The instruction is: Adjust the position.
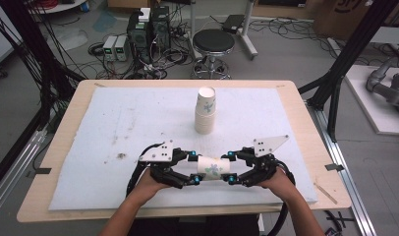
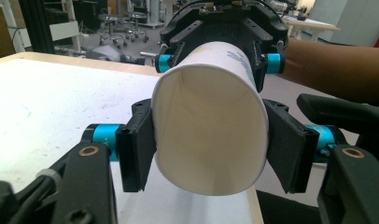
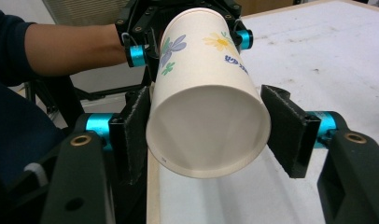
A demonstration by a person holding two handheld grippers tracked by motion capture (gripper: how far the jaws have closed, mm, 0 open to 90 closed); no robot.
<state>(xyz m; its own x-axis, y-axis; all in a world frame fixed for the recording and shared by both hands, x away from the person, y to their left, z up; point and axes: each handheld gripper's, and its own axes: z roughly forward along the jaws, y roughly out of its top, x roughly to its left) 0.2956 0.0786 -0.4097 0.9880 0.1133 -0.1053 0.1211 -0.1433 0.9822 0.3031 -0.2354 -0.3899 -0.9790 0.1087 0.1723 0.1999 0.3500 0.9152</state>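
Note:
A flower-printed paper cup point(image 1: 214, 168) lies on its side just above the white mat, near the table's front edge, held between both grippers. My left gripper point(image 1: 194, 168) is shut on its mouth end. In the left gripper view the two pads press the rim of the cup point(image 2: 211, 135) into an oval. My right gripper point(image 1: 230, 167) is shut on the base end. In the right gripper view the cup point(image 3: 206, 130) shows its recessed bottom between the pads. A stack of similar cups point(image 1: 206, 110) stands upright behind, mid-table.
A white mat point(image 1: 114, 128) covers most of the wooden table point(image 1: 305, 147). Beyond the far edge are a black stool point(image 1: 213, 42), computer boxes point(image 1: 148, 29) and loose cables on the floor. Black frame posts stand at both sides.

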